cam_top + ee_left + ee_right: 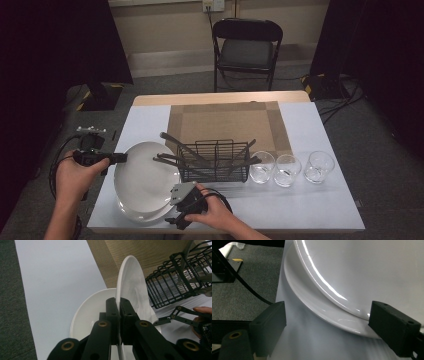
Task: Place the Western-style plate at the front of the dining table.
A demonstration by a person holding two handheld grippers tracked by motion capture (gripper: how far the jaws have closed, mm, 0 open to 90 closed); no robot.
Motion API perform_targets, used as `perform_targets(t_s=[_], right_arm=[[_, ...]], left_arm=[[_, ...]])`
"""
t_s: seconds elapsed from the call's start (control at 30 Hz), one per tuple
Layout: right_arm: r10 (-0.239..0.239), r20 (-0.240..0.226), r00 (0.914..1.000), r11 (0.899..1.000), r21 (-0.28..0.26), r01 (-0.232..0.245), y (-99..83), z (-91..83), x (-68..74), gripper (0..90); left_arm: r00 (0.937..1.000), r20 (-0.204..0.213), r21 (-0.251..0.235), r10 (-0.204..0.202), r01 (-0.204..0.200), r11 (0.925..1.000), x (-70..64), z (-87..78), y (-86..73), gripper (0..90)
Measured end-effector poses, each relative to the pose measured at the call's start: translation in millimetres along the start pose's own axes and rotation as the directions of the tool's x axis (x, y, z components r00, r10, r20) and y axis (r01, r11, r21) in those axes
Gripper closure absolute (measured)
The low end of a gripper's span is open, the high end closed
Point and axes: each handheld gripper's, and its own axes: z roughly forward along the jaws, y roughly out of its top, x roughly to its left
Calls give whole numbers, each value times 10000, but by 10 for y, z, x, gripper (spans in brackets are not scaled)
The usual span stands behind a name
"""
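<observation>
Two white plates lie stacked at the table's front left. The upper plate [147, 172] [132, 285] [374, 270] is tilted up off the lower plate [131, 210] [87, 315] [319, 311]. My left gripper [118, 158] [119, 315] is shut on the upper plate's left rim. My right gripper [174, 220] [332, 327] stands open at the front edge of the stack, its jaws on either side of the lower plate's rim and apart from it. In the left gripper view the right gripper [175, 316] is low at the right.
A black wire rack [215, 160] holding cutlery stands right of the plates. Three empty glasses [262, 167] [288, 170] [319, 166] line up beyond it. A brown placemat [225, 120] lies behind, and a folding chair [247, 47] stands past the table.
</observation>
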Motion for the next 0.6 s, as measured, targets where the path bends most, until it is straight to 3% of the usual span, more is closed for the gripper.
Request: perform_targets(t_s=[0.17,0.6], right_arm=[[-21,-68,10000,9999,-119,20,-22,-86,-6,139],[33,-171,9998,9998,-220,-37,-116,-332,-15,139]], left_arm=[[9998,9,-11,214,-214,9998,-15,3,36,876],[9999,10,149,128,-128,9998,-18,18,103,876]])
